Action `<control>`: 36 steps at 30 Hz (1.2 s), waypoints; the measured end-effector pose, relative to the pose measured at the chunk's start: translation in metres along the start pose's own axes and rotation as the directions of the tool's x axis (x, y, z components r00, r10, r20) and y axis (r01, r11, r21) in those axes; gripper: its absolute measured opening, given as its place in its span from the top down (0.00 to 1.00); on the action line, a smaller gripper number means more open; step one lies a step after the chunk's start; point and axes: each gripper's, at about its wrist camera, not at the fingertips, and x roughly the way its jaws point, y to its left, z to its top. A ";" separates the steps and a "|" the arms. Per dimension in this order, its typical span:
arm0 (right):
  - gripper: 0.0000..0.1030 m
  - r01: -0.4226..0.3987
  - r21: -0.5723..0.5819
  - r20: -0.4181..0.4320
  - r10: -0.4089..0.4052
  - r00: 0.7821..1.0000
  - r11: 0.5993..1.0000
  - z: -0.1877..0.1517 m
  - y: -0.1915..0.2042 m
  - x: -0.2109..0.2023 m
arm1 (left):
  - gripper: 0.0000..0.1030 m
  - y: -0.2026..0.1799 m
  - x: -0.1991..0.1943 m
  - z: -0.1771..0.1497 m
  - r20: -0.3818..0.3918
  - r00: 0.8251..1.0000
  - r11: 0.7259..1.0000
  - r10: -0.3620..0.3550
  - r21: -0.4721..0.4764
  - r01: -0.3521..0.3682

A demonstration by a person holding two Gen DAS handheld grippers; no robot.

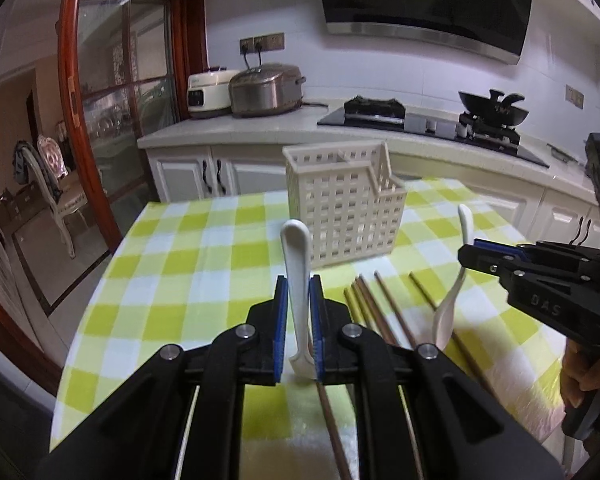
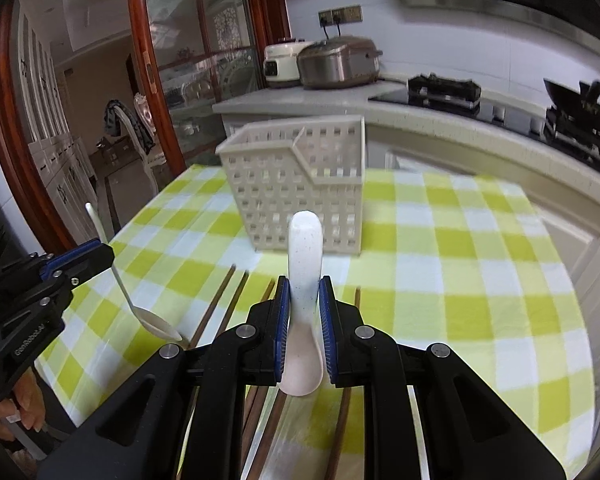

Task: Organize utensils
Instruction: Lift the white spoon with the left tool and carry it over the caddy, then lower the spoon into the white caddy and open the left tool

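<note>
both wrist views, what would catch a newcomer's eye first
Each gripper is shut on a white spoon, handle pointing up: the left gripper on a slim spoon, the right gripper on a speckled spoon. Just beyond them stands a cream slotted basket on the green-checked tablecloth, and brown chopsticks lie on the cloth below the grippers.

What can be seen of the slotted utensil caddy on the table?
The utensil caddy is a cream, plastic-looking box with walls of square grid holes. An inner divider splits it into compartments, and the rim steps down from a taller part to a lower one. It stands upright on the green-and-white checked tablecloth, beyond the chopsticks. Nothing shows inside it, and nothing touches it but the cloth.
</note>
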 end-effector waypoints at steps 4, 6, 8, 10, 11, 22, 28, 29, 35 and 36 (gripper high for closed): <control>0.83 0.016 -0.016 0.038 -0.016 0.999 1.000 0.023 -0.004 0.000 | 0.90 0.001 -0.001 0.031 0.024 0.999 1.000 -0.026 -0.001 0.026; 0.83 0.024 -0.022 0.059 -0.023 0.998 0.999 0.040 -0.006 0.001 | 0.90 0.000 -0.002 0.045 0.039 0.999 1.000 -0.030 0.010 0.030; 0.83 0.032 -0.033 0.076 -0.029 0.997 0.999 0.053 -0.007 0.002 | 0.90 -0.001 -0.003 0.066 0.059 0.998 0.999 -0.031 0.027 0.029; 0.83 0.041 -0.046 0.100 -0.036 0.994 0.998 0.071 -0.007 0.003 | 0.90 -0.003 -0.004 0.088 0.086 0.996 0.999 -0.022 0.048 0.018; 0.83 0.043 -0.051 0.112 -0.037 0.993 0.998 0.079 -0.008 0.003 | 0.90 -0.004 -0.004 0.098 0.101 0.995 0.998 -0.017 0.055 0.011; 0.83 0.037 -0.039 0.194 -0.028 0.981 0.999 0.151 -0.023 0.031 | 0.90 0.001 0.031 0.190 0.190 0.982 0.999 0.016 0.041 -0.024; 0.83 0.020 -0.037 0.145 -0.014 0.989 0.999 0.150 -0.029 0.074 | 0.90 0.014 0.093 0.175 0.103 0.995 1.000 -0.016 -0.011 0.017; 0.83 0.016 -0.038 0.129 -0.011 0.992 0.999 0.147 -0.030 0.083 | 0.90 0.013 0.103 0.170 0.083 0.996 1.000 -0.021 -0.010 0.022; 0.83 0.004 -0.032 0.064 -0.002 0.998 0.999 0.131 -0.035 0.113 | 0.89 0.021 0.143 0.148 0.006 1.000 1.000 -0.029 -0.009 0.029; 0.82 0.000 -0.029 0.053 0.002 0.999 1.000 0.130 -0.036 0.118 | 0.86 0.021 0.148 0.146 -0.001 1.000 1.000 -0.027 -0.006 0.027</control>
